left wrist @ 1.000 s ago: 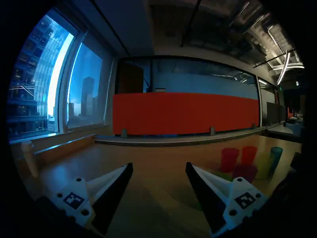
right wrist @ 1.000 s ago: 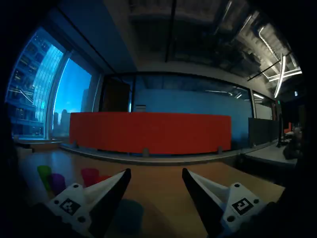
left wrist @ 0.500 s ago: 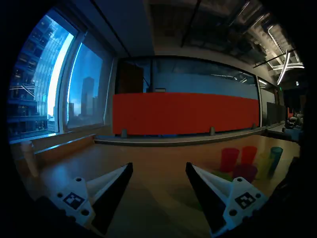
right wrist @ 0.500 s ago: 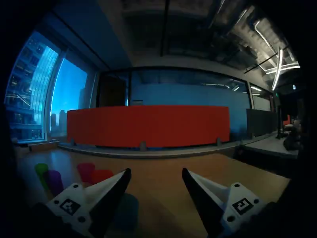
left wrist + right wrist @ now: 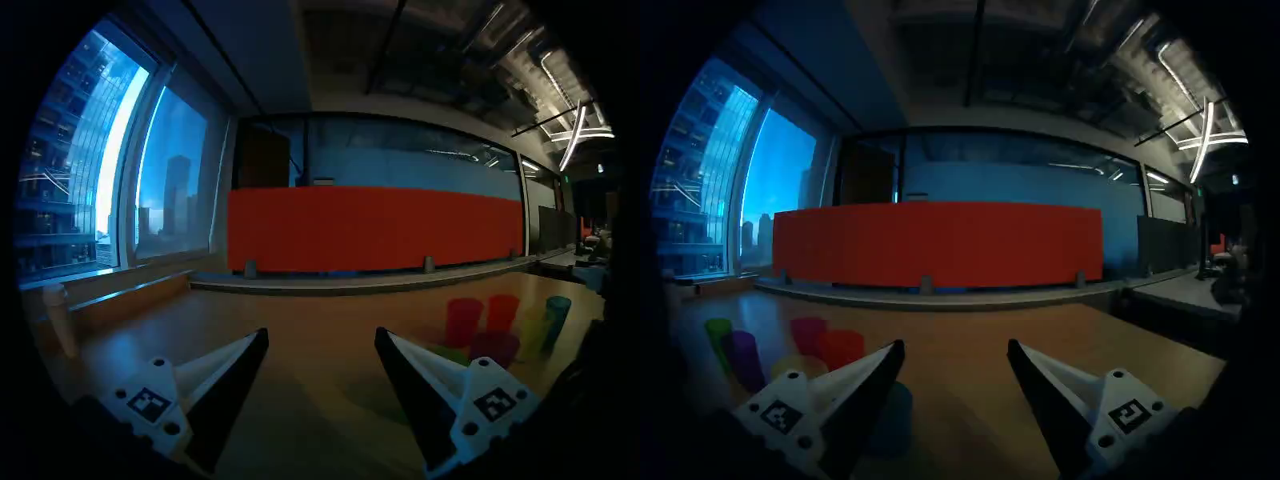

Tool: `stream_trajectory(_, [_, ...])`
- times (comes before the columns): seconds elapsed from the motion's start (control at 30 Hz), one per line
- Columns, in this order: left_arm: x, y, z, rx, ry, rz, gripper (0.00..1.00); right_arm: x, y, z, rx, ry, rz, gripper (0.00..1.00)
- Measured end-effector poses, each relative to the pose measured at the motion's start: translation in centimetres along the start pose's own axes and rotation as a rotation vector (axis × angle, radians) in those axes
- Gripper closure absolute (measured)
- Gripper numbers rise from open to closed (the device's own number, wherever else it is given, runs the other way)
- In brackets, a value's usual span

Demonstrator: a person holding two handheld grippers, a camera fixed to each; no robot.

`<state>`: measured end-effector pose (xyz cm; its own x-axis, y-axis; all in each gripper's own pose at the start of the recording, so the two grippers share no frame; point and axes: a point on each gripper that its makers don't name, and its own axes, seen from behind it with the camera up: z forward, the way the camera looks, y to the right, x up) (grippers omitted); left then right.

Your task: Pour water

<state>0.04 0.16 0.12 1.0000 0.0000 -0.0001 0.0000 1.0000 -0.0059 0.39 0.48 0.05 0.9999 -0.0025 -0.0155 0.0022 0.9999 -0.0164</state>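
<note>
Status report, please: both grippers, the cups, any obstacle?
Left gripper open, empty. Right gripper open, empty. Coloured cups grouped on the wooden table, none gripped. No obstacle seen before them.

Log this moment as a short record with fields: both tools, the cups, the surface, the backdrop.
left tool: open, holding nothing
right tool: open, holding nothing
coloured cups: clustered upright on the table, right side in the left gripper view, lower left in the right gripper view
table: wooden
backdrop: red partition, windows to the left
water: cannot tell, the light is dim
</note>
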Motion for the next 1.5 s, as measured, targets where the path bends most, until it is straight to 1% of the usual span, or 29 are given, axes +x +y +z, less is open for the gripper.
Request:
stream_trajectory(0.2, [-0.01,-0.02,-0.01,0.000,0.000,0.000,0.01,-0.26,0.00,0.00,0.001,-0.013,0.002,0.00])
stream_trajectory(1.5, [-0.01,-0.01,0.00,0.000,0.000,0.000,0.01,-0.47,-0.05,0.10,0.004,-0.017,0.003,0.00])
